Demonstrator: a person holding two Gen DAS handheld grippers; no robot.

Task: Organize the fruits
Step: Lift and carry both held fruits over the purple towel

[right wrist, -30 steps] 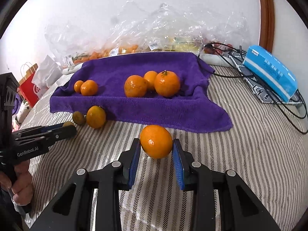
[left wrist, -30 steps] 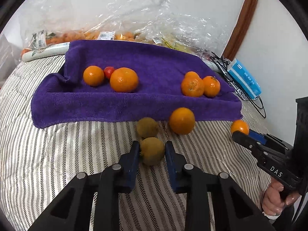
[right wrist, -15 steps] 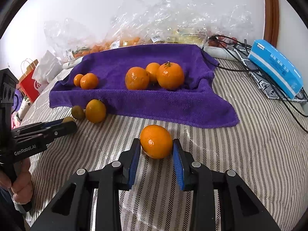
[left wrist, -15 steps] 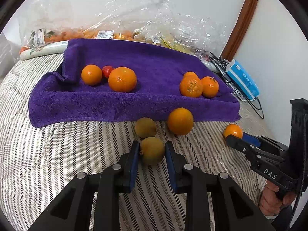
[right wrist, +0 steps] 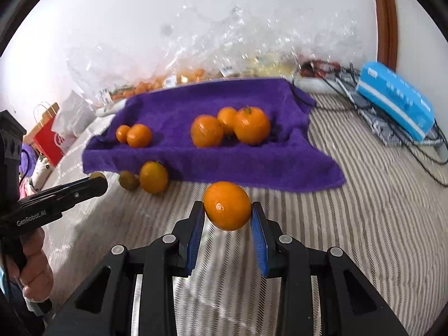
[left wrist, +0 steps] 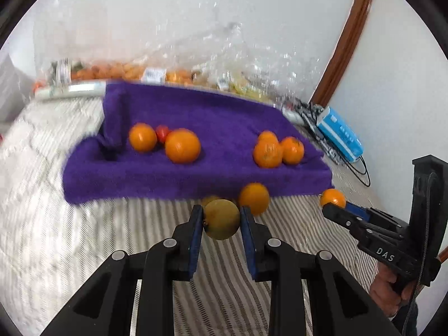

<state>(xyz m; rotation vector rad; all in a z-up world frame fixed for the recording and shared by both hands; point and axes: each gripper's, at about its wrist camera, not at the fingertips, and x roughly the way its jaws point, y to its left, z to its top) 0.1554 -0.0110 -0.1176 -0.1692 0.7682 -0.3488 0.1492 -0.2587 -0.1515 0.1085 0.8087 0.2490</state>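
Observation:
My left gripper (left wrist: 221,222) is shut on a round yellow-green fruit (left wrist: 221,219), held just above the striped bedcover. A second yellow-green fruit (left wrist: 210,199) peeks out behind it, beside a loose orange (left wrist: 253,198). Beyond lies a purple towel (left wrist: 196,176) with two oranges and a small red fruit (left wrist: 162,133) on its left and three oranges (left wrist: 267,154) on its right. My right gripper (right wrist: 227,218) is shut on an orange (right wrist: 227,205) in front of the towel (right wrist: 252,168). From the right wrist view, the left gripper (right wrist: 98,182) comes in from the left.
Crinkled clear plastic bags of produce (left wrist: 126,70) line the wall behind the towel. A blue box (right wrist: 397,100) and black cables (right wrist: 364,106) lie at the right. A red paper bag (right wrist: 47,137) stands at the far left. A person's hand (right wrist: 33,274) holds the left gripper's handle.
My left gripper has risen with the yellow-green fruit, which now covers most of the second one behind it. The right gripper and its orange have barely moved.

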